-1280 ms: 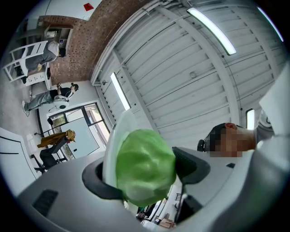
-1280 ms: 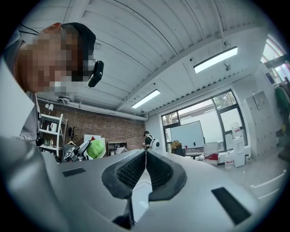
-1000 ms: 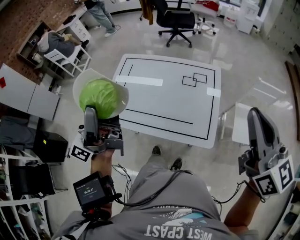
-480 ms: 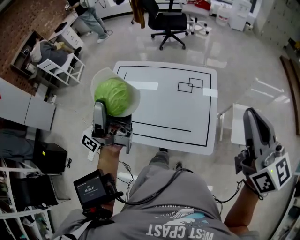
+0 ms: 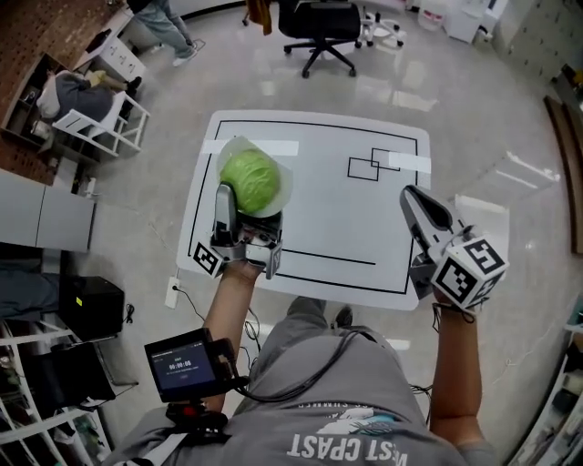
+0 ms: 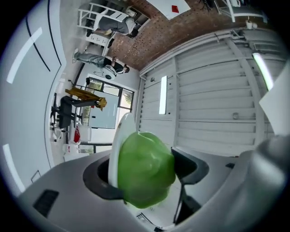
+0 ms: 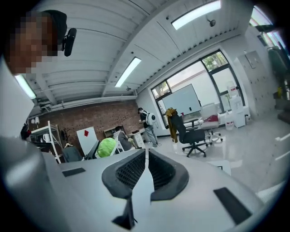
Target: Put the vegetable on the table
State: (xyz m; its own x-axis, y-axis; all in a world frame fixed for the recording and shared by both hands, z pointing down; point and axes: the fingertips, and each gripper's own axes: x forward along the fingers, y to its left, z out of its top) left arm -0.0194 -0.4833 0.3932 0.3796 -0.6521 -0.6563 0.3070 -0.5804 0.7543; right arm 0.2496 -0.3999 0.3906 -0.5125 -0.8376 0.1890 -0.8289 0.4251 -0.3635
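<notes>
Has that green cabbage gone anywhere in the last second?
Yes. The cabbage was out past the white table's left edge; now it is above the table's far-left corner, at the tape strip.

Ahead of you a black office chair (image 5: 321, 27) stands on the glossy grey floor (image 5: 510, 118), to your left a person (image 5: 77, 91) sits by a brick wall (image 5: 36, 36), and a black box (image 5: 93, 305) rests nearer you.
</notes>
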